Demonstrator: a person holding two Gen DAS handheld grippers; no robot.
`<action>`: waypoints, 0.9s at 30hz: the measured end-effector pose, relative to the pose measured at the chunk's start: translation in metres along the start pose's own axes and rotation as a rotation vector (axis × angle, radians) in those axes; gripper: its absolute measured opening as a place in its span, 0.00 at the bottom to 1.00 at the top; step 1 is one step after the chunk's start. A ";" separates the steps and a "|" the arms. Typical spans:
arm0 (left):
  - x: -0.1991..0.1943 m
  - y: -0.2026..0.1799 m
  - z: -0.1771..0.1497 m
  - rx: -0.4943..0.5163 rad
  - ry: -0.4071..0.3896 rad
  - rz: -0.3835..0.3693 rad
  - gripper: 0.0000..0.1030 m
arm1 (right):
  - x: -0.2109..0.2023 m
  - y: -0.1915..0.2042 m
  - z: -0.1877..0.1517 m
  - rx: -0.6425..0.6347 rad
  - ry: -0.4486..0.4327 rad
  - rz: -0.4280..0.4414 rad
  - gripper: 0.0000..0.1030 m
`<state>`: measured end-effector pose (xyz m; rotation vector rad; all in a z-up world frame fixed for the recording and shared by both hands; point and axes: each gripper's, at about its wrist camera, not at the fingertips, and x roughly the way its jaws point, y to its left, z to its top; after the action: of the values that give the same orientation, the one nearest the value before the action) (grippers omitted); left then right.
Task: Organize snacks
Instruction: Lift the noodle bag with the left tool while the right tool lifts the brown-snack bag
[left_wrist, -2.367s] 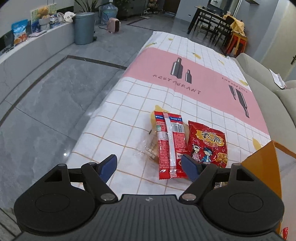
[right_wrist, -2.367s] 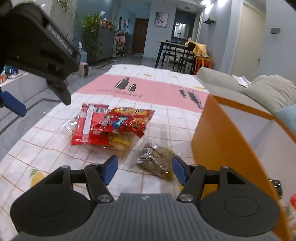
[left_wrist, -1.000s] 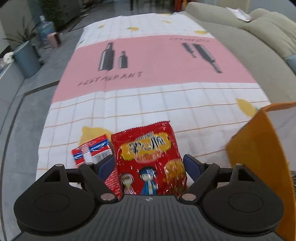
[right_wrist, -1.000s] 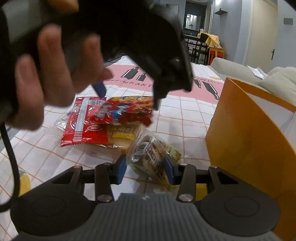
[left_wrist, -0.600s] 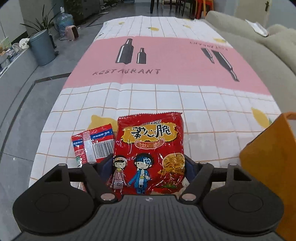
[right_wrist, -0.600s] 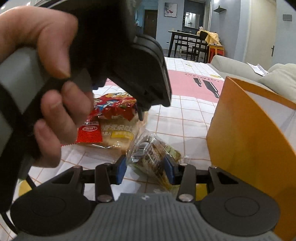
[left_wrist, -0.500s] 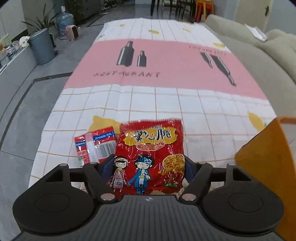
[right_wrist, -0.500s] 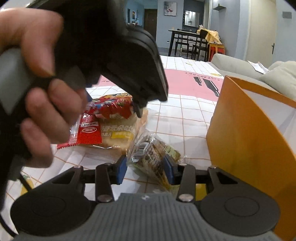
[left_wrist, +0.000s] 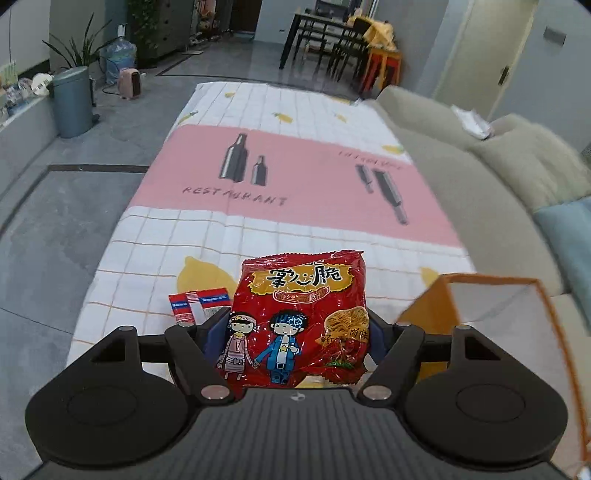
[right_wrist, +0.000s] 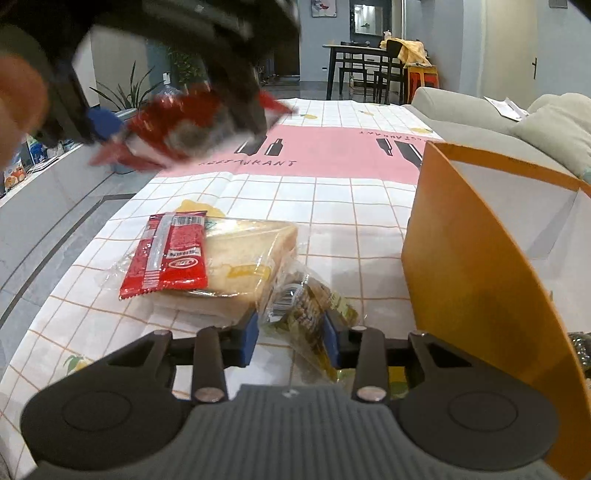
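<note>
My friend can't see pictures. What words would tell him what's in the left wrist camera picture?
The left gripper holds a red noodle snack bag with two cartoon kids on it, lifted above a checked and pink tablecloth. An open orange box stands just to the right, and a small red packet lies to the left on the cloth.

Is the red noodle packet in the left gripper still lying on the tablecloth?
No, the red noodle packet is clamped in the left gripper and lifted above the tablecloth, as the right wrist view shows.
</note>
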<state>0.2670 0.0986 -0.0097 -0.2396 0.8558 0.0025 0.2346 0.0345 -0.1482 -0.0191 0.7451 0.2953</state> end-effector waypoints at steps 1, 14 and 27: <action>-0.006 0.002 -0.001 -0.008 -0.008 -0.020 0.81 | -0.001 -0.001 -0.001 0.000 0.002 -0.002 0.34; -0.055 0.021 -0.018 -0.085 -0.074 -0.090 0.81 | -0.035 0.021 -0.027 -0.100 -0.004 -0.043 0.31; -0.064 0.032 -0.026 -0.115 -0.071 -0.132 0.81 | -0.060 0.042 -0.063 -0.389 0.075 -0.046 0.45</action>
<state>0.2029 0.1307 0.0150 -0.4012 0.7687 -0.0629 0.1396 0.0513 -0.1512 -0.4163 0.7512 0.3935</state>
